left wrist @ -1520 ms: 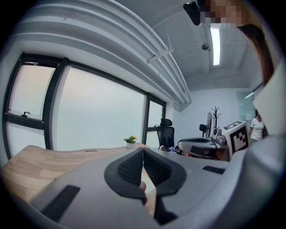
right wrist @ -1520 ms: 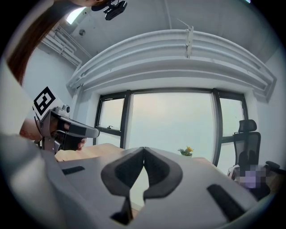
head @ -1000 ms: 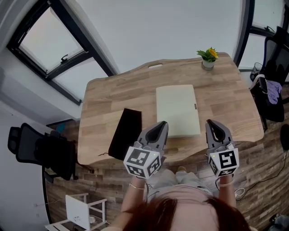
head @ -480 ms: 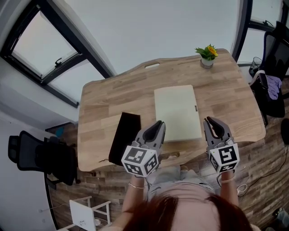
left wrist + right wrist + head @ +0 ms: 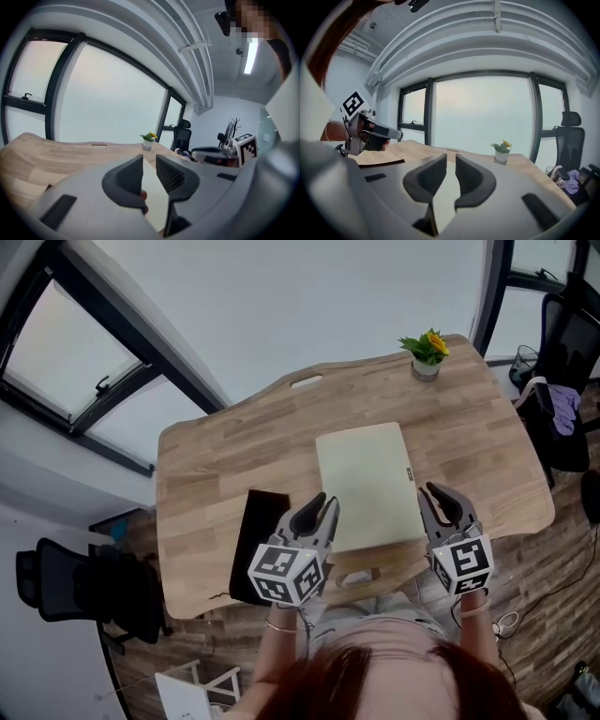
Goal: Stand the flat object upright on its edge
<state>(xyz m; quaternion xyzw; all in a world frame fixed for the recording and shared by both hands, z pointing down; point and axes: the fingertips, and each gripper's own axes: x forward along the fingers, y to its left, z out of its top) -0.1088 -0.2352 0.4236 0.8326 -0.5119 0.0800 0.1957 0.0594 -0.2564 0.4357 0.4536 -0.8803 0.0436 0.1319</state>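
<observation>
Jaws on my left gripper (image 5: 321,510) and right gripper (image 5: 439,499) just cracked open, both empty; flat panel (image 5: 367,482) lies lengthwise just ahead.

Your left gripper (image 5: 322,502) covered the near left corner of the pale flat board (image 5: 368,479) and the near right part of the black pouch (image 5: 253,540). The small mark (image 5: 410,473) on the board's right edge was too small to read. The picture's right edge cut off the office chair (image 5: 572,334).
</observation>
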